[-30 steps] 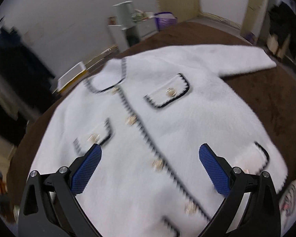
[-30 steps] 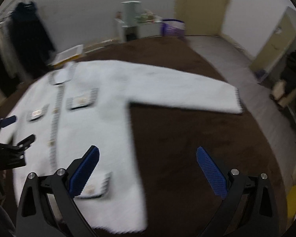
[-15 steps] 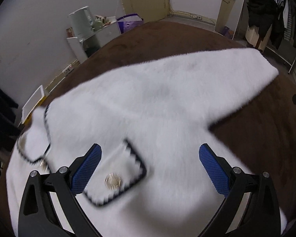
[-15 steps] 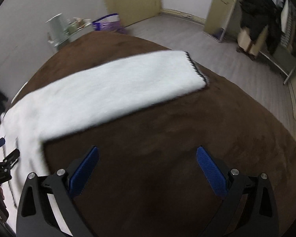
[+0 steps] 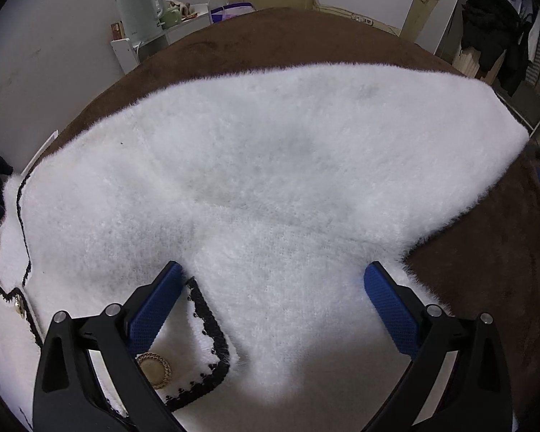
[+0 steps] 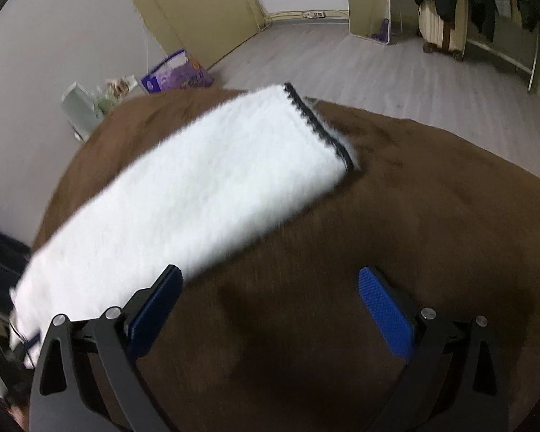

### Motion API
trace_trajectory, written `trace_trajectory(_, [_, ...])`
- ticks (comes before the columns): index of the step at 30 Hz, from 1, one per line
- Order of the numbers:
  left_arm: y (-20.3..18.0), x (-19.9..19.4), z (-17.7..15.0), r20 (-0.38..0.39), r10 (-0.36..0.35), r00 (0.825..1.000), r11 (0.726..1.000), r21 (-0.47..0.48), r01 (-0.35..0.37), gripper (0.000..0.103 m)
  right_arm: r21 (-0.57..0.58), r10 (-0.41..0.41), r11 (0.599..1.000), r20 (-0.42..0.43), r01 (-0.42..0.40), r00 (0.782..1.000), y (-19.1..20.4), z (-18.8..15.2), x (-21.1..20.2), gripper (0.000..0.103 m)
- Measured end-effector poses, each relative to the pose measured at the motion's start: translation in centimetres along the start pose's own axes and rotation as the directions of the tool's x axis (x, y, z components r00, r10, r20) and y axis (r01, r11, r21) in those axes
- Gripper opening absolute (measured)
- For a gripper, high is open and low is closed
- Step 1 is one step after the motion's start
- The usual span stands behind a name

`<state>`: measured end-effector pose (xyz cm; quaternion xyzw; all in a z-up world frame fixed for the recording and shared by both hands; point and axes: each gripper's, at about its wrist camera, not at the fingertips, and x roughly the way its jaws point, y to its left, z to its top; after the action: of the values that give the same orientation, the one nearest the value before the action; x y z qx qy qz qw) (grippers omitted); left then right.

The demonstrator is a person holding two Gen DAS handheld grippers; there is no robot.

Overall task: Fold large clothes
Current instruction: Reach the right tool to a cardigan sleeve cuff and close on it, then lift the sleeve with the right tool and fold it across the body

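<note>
A fluffy white cardigan point(image 5: 255, 180) with black trim lies flat on the brown cover point(image 5: 504, 252). My left gripper point(image 5: 273, 280) is open, low over its chest and armpit, just beyond a black-edged pocket point(image 5: 194, 352) with a gold button point(image 5: 154, 370). In the right wrist view its sleeve point(image 6: 198, 187) stretches out to a black-trimmed cuff point(image 6: 320, 126). My right gripper point(image 6: 270, 284) is open over bare brown cover beside the sleeve; its left finger sits near the sleeve's lower edge.
Beyond the cover's far edge stand a white shelf point(image 5: 140, 46) with a pale kettle point(image 5: 140, 7), a purple bag point(image 6: 176, 75), yellowish doors point(image 6: 187, 7), and dark clothes point(image 5: 496, 36) on a rack. Grey plank floor point(image 6: 414, 72) lies past the cuff.
Both grippers have swung right and moved lower. The left went from the button front to the chest and armpit. The right went along the sleeve toward the cuff.
</note>
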<state>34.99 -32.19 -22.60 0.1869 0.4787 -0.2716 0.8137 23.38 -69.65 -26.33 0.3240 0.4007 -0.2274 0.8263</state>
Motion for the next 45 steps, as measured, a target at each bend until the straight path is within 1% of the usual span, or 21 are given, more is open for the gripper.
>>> trace_trajectory(2, [-0.1,0.0,0.0,-0.001,0.002,1.0,1.0,-0.004,-0.002,0.098,0.038,0.043,0.998,0.015,-0.043,0.999,-0.6,1.2,0.5,0.097])
trace_trajectory(4, [0.0,0.2,0.2,-0.004,0.007,1.0,1.0,-0.005,-0.007,0.098,0.106,0.092,0.99,0.035,-0.095,0.995,-1.3,2.5,1.1,0.097])
trace_trajectory(6, [0.0,0.4,0.6,-0.008,0.013,1.0,1.0,-0.003,-0.013,0.098,0.132,0.125,0.983,0.054,-0.131,0.991,-1.8,3.3,1.1,0.097])
trace_trajectory(8, [0.0,0.4,0.7,-0.009,0.014,1.0,1.0,-0.002,-0.014,0.098,0.156,0.173,0.971,0.06,-0.181,0.983,-2.1,4.1,1.3,0.089])
trace_trajectory(11, [0.0,0.4,0.7,-0.012,0.013,1.0,1.0,0.0,-0.013,0.098,0.208,0.179,0.96,0.057,-0.187,0.982,-2.8,5.0,1.7,0.064])
trace_trajectory(13, [-0.1,0.5,0.8,-0.014,0.015,1.0,1.0,-0.001,-0.015,0.098,0.227,0.162,0.959,0.055,-0.17,0.985,-3.4,5.1,1.6,0.02])
trace_trajectory(15, [-0.1,0.4,0.8,-0.012,0.017,1.0,1.0,-0.005,-0.017,0.098,0.263,0.229,0.935,0.056,-0.235,0.972,-4.4,4.8,1.7,0.014])
trace_trajectory(17, [-0.1,0.5,0.7,-0.008,0.021,1.0,1.0,-0.005,-0.021,0.098,0.253,0.234,0.938,0.049,-0.238,0.971,-4.8,4.6,2.1,0.013])
trace_trajectory(19, [-0.2,0.5,0.6,-0.002,0.026,1.0,1.0,-0.006,-0.026,0.098,0.231,0.214,0.948,0.048,-0.219,0.976,-4.6,4.5,1.9,0.011])
trace_trajectory(21, [-0.2,0.5,0.5,0.0,0.028,1.0,1.0,-0.011,-0.028,0.098,0.177,0.182,0.966,0.059,-0.19,0.981,-3.4,4.9,1.0,0.01])
trace_trajectory(22, [-0.2,0.5,0.5,0.0,0.028,1.0,1.0,-0.013,-0.028,0.098,0.153,0.184,0.969,0.065,-0.192,0.981,-2.7,5.0,0.5,0.01])
trace_trajectory(25, [-0.2,0.5,0.4,0.0,0.029,1.0,0.999,-0.018,-0.029,0.098,0.081,0.206,0.974,0.094,-0.214,0.974,-0.9,5.5,-1.4,0.01])
trace_trajectory(27, [0.0,0.4,0.4,0.008,0.022,1.0,0.999,-0.033,-0.021,0.098,0.0,0.215,0.976,0.12,-0.217,0.969,1.3,6.0,-3.4,0.01])
trace_trajectory(29, [0.2,0.1,0.3,0.021,0.015,1.0,0.998,-0.054,-0.014,0.098,-0.06,0.243,0.97,0.14,-0.236,0.96,3.4,6.0,-5.4,0.01])
trace_trajectory(31, [0.4,-0.4,0.4,0.026,0.007,1.0,0.997,-0.077,-0.005,0.097,-0.148,0.255,0.961,0.155,-0.233,0.954,5.9,6.0,-7.3,0.01])
trace_trajectory(35, [1.5,-2.6,0.6,0.047,-0.027,0.999,0.991,-0.129,0.033,0.097,-0.311,0.336,0.909,0.151,-0.278,0.93,11.9,5.1,-11.3,0.01])
trace_trajectory(36, [1.8,-3.5,0.5,0.057,-0.015,0.998,0.991,-0.132,0.022,0.097,-0.339,0.349,0.897,0.146,-0.284,0.926,13.1,4.8,-11.9,0.01])
trace_trajectory(39, [2.9,-6.1,-0.3,0.088,0.022,0.996,0.991,-0.131,-0.01,0.097,-0.444,0.415,0.834,0.115,-0.327,0.903,18.1,3.1,-14.6,0.01])
trace_trajectory(41, [4.1,-7.8,-1.1,0.104,0.046,0.993,0.989,-0.147,-0.031,0.097,-0.492,0.432,0.806,0.105,-0.33,0.896,20.5,2.0,-15.7,0.01])
trace_trajectory(43, [6.0,-9.9,-2.6,0.122,0.068,0.99,0.977,-0.208,-0.041,0.097,-0.563,0.41,0.779,0.123,-0.277,0.904,23.7,0.4,-16.8,0.009])
trace_trajectory(45, [7.7,-11.5,-4.2,0.122,0.087,0.989,0.963,-0.263,-0.052,0.097,-0.586,0.426,0.759,0.116,-0.284,0.898,26.0,-1.1,-17.8,0.009])
